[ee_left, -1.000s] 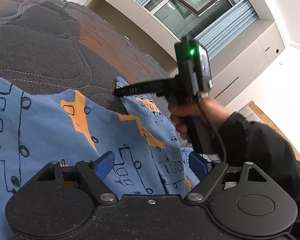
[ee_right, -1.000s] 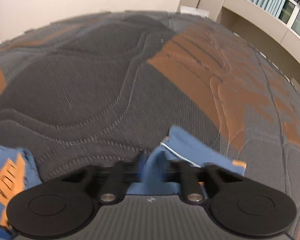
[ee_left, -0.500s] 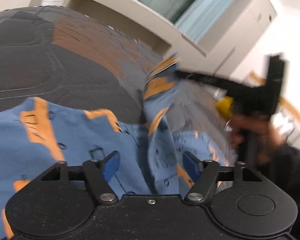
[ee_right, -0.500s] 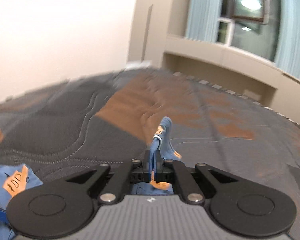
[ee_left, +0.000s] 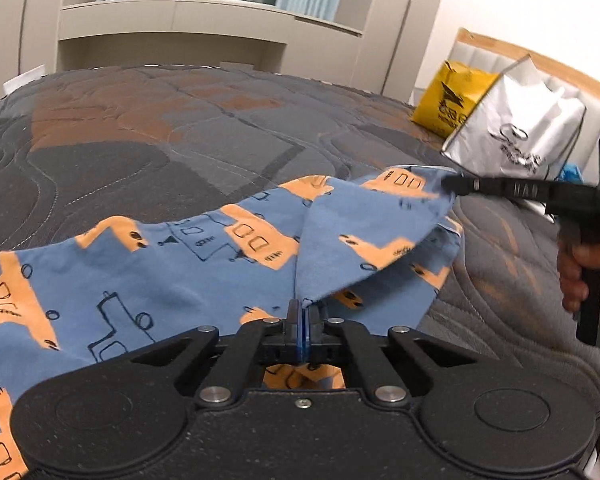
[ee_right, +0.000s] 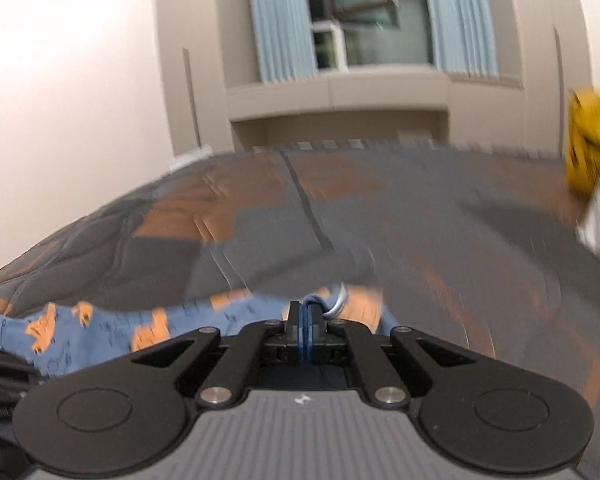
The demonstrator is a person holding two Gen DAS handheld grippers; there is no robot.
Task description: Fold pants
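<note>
Blue pants [ee_left: 148, 280] (orange-printed), one corner lifted

Matte black plastic left gripper [ee_left: 302, 320] with blue pads, round housings, silver screws; grey ribbed right gripper [ee_right: 304, 322] alike.

Home bedroom. Wide bed under a grey-and-rust quilted bedspread [ee_left: 228, 136]; pale padded headboard with wooden trim [ee_left: 540, 60] at one side. Built-in beige cabinetry with an open niche [ee_right: 340, 120] below a window hung with light blue curtains [ee_right: 276, 20]. Yellow bag [ee_left: 448, 104] and silver-white shopping bag [ee_left: 516, 132] sit on the bed.
</note>
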